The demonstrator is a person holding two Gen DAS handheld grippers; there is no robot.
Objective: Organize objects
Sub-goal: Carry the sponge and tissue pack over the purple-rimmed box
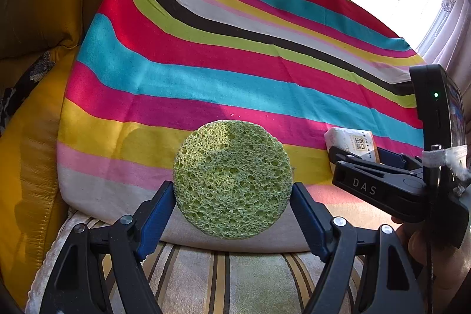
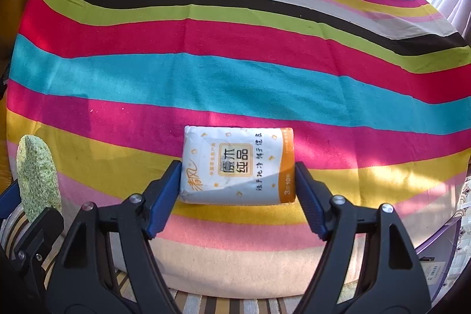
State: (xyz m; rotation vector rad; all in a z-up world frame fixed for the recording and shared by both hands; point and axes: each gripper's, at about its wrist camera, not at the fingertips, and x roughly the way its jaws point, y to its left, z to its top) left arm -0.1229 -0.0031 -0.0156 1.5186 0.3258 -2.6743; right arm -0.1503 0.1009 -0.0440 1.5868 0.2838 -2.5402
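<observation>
Sponge [image 1: 232, 180], round, green and porous, is clamped between the blue pads of the left gripper [image 1: 232, 196], one pad pressing each side of its lower edge. It stands upright on edge, its flat face toward the camera, and rises above the fingertips. Ahead of and beneath this gripper lies a striped cloth [image 1: 206, 55] in bright bands, draped over a raised surface. A yellow cushion [image 1: 32, 155] sits to its left. To its right, the right gripper [image 2: 237, 190] is closed on a white and orange tissue pack [image 2: 238, 165], pads bearing on the two short ends. The pack lies flat, printed face up, projecting forward past the fingertips over the cloth's yellow and magenta bands. From this right view, the sponge appears edge-on at far left.
</observation>
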